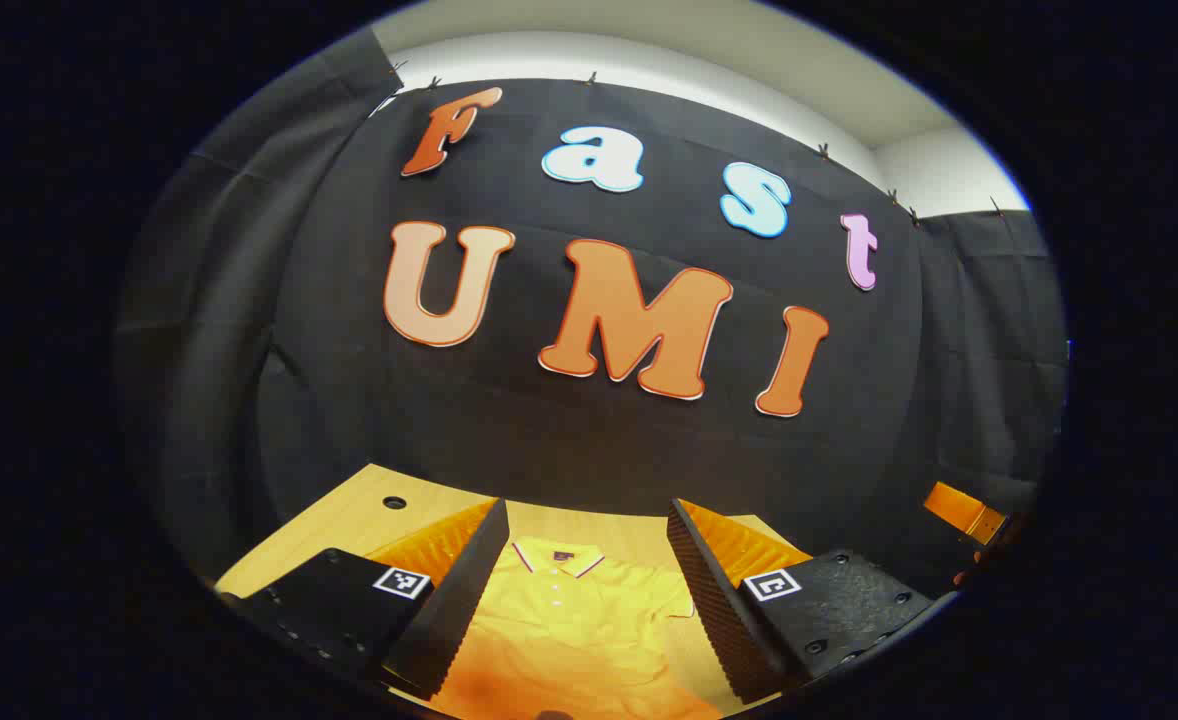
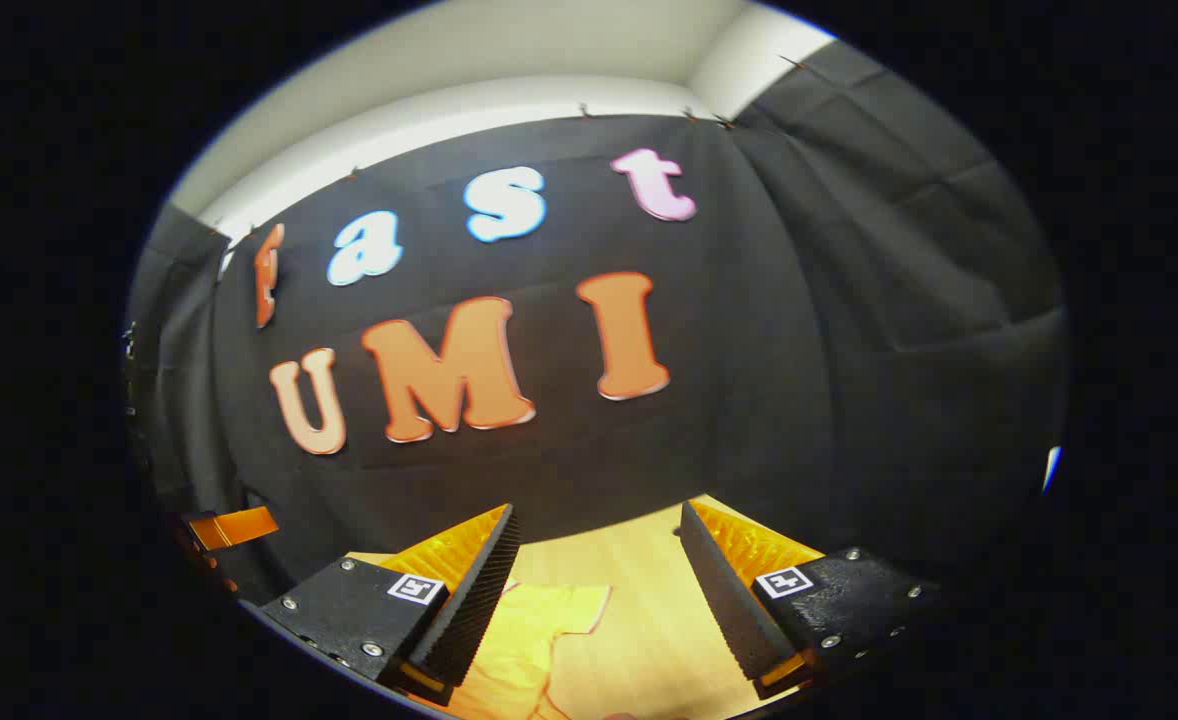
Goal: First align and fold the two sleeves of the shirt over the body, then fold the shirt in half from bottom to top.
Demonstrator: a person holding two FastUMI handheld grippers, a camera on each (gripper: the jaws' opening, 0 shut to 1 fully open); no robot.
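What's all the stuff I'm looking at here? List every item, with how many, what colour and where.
shirt: one, yellow with a striped collar, lying flat on the table; the left gripper view shows its collar and front, the right gripper view one short sleeve.
table: one, light wood, under the shirt, with a small dark hole near its far left corner.
booth wall: one, black cloth, behind the table.
room wall: pale, above the cloth.
left tongs: one pair, open, held above the shirt's collar area.
right tongs: one pair, open, held above the sleeve and bare table.
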